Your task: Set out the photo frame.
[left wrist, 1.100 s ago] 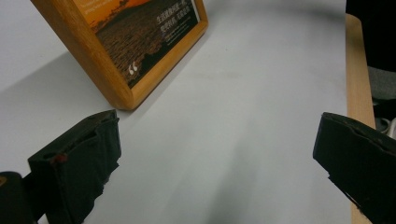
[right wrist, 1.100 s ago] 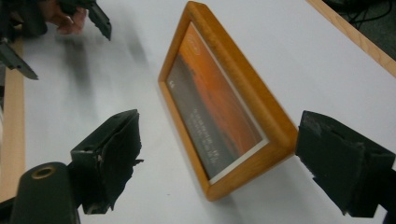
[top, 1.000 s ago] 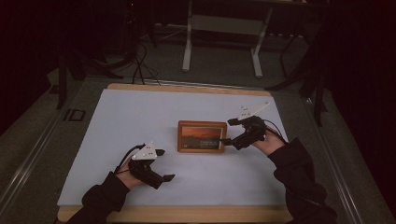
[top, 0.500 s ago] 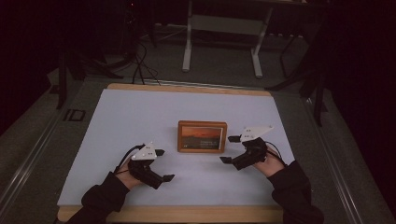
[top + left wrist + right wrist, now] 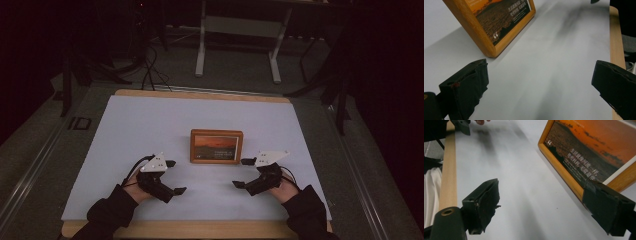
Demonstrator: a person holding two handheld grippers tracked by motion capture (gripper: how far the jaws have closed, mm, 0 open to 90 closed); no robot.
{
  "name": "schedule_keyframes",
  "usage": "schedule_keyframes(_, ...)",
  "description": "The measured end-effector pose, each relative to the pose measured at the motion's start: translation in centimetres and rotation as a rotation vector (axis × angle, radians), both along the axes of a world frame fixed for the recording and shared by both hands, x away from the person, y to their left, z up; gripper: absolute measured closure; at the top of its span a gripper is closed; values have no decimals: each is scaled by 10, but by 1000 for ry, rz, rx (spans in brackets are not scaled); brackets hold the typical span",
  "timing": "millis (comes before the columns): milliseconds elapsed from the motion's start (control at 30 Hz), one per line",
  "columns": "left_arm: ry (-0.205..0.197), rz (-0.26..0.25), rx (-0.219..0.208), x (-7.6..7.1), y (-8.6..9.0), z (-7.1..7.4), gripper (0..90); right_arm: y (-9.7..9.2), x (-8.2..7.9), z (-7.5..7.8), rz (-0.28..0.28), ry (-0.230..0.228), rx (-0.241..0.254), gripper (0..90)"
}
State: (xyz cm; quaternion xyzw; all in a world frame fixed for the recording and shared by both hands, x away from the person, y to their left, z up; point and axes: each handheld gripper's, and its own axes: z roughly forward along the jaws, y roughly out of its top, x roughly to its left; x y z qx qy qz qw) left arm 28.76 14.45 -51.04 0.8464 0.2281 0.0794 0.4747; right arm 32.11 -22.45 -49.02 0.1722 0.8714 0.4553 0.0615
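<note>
I am looking at a wooden picture frame [image 5: 216, 146] lying flat in the middle of the white table [image 5: 150, 125]. My left gripper [image 5: 171, 176] is waiting at its 8 o'clock, my right gripper [image 5: 245, 173] at its 4 o'clock. Both jaws are wide, holding nothing. The frame looks stiff, maybe glass-fronted, so I am planning to pinch its wooden edges.

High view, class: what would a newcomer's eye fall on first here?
A wooden picture frame with an orange sunset print stands mid-table on the pale sheet. Flanking it, the left gripper and right gripper rest open, touching nothing, amid dark surroundings.
</note>
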Motion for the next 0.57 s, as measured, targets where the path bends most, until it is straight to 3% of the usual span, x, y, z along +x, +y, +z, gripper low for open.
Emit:
schedule_keyframes(100, 1, -2, 1, 0, -1, 0, 12, -1, -4, -7, -4, -13, 3, 141)
schedule_keyframes(300, 3, -9, 3, -1, -1, -1, 12, -3, -7, -18, 2, 14, 23, 142)
schedule_keyframes(567, 0, -10, 3, -1, -2, -1, 13, -3, -6, -21, 4, 11, 24, 143)
